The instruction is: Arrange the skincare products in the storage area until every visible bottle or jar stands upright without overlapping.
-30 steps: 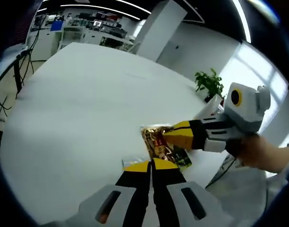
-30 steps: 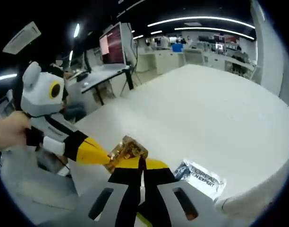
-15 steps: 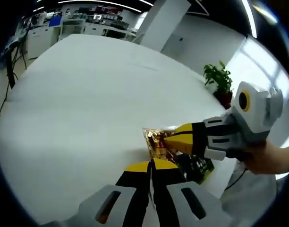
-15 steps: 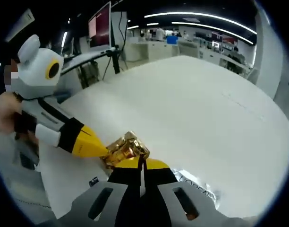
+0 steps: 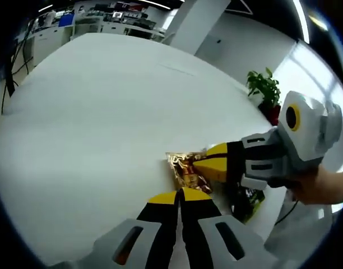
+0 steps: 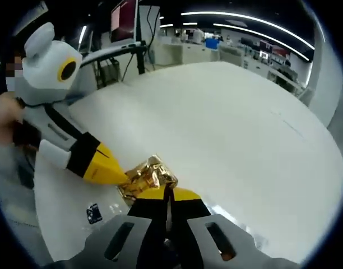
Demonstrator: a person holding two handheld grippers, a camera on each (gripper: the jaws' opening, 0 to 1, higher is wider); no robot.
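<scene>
A crumpled gold sachet (image 5: 185, 168) lies low over the white table (image 5: 104, 112), with a dark green part (image 5: 250, 200) trailing to the right. My right gripper (image 5: 200, 166) reaches in from the right, shut on the sachet's side. My left gripper (image 5: 180, 194) is shut at the sachet's near edge. In the right gripper view the gold sachet (image 6: 146, 175) sits pinched in my right gripper (image 6: 166, 193), and my left gripper (image 6: 120, 177) comes in from the left with its yellow tip against the foil. No bottle or jar is in sight.
A silver sachet (image 6: 239, 224) peeks out beside my right gripper's body. A small dark scrap (image 6: 94, 213) lies on the table (image 6: 233, 123) near its edge. A potted plant (image 5: 264, 89) stands beyond the far side. Desks and a monitor (image 6: 124, 17) fill the room behind.
Both grippers stay shut on the gold sachet. Both cameras have shifted, and the silver sachet is now mostly hidden beside my right gripper.
</scene>
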